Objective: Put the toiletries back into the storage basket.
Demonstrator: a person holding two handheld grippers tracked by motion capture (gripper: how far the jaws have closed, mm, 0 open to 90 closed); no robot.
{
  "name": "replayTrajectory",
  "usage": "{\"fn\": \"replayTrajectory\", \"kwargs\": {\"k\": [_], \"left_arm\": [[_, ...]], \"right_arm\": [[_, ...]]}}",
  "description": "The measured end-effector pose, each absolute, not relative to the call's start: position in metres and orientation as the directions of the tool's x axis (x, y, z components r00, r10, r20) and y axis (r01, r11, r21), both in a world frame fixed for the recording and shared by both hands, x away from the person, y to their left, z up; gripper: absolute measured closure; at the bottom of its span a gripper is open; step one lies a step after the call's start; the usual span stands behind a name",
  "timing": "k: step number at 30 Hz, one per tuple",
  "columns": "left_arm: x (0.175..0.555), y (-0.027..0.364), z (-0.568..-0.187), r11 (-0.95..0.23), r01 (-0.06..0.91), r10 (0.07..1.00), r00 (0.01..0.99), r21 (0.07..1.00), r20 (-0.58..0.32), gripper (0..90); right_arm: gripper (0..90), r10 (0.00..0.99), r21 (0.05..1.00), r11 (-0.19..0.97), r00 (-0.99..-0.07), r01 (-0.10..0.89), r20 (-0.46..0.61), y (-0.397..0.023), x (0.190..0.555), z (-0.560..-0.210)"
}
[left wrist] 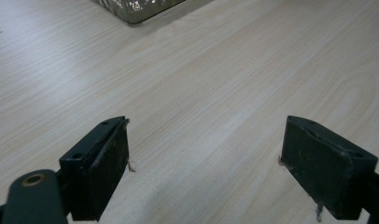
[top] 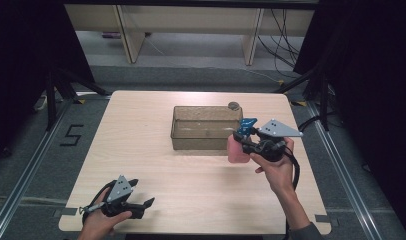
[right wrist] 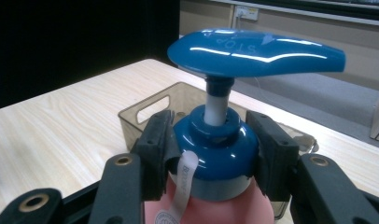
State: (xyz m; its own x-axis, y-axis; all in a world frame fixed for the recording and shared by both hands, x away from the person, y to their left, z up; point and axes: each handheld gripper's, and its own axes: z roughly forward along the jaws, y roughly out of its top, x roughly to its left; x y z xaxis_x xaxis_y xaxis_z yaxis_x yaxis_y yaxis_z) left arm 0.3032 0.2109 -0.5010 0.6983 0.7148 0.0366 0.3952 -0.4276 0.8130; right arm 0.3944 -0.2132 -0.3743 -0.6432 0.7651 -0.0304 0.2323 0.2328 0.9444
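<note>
gripping a pink plastic pump bottle (top: 237, 150) by its blue collar, the right gripper (top: 239, 136) has its two black jaws pressed against either side of the cap, just under the glossy blue pump head (right wrist: 255, 52) that stands upright above them. in the high view the bottle hangs clear of the pale wooden table (top: 141, 150), just beside the near right corner of a smoky translucent rectangular plastic bin (top: 206, 127), which has a cut-out handle in its end wall. a small round dark object (top: 233, 105) sits at the bin's far right corner. the left gripper (top: 148, 204) rests near the table's front left edge, well apart from the bottle, its jaws spread wide with nothing but bare wood between them.
</note>
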Motion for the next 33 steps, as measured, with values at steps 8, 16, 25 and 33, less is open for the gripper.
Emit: {"fn": "replayTrajectory", "kwargs": {"k": [8, 16, 25, 33], "left_arm": [[0.302, 0.209, -0.502, -0.388, 0.402, 0.724, 0.69, 0.829, 0.004, 14.8], [0.303, 0.209, -0.502, -0.39, 0.396, 0.729, 0.685, 0.831, 0.015, 14.8], [0.302, 0.209, -0.501, -0.395, 0.402, 0.718, 0.696, 0.826, 0.005, 14.8], [0.302, 0.209, -0.501, -0.39, 0.401, 0.724, 0.69, 0.829, 0.006, 14.8]], "right_arm": [[53.7, 0.777, 0.942, 0.226, -0.63, 0.247, -0.021, -0.211, 0.406, -0.367], [53.7, 0.785, 0.946, 0.226, -0.618, 0.235, -0.034, -0.211, 0.424, -0.36], [53.7, 0.793, 0.95, 0.2, -0.609, 0.238, -0.014, -0.208, 0.434, -0.356], [53.6, 0.797, 0.954, 0.209, -0.603, 0.217, -0.038, -0.205, 0.447, -0.353]]}}
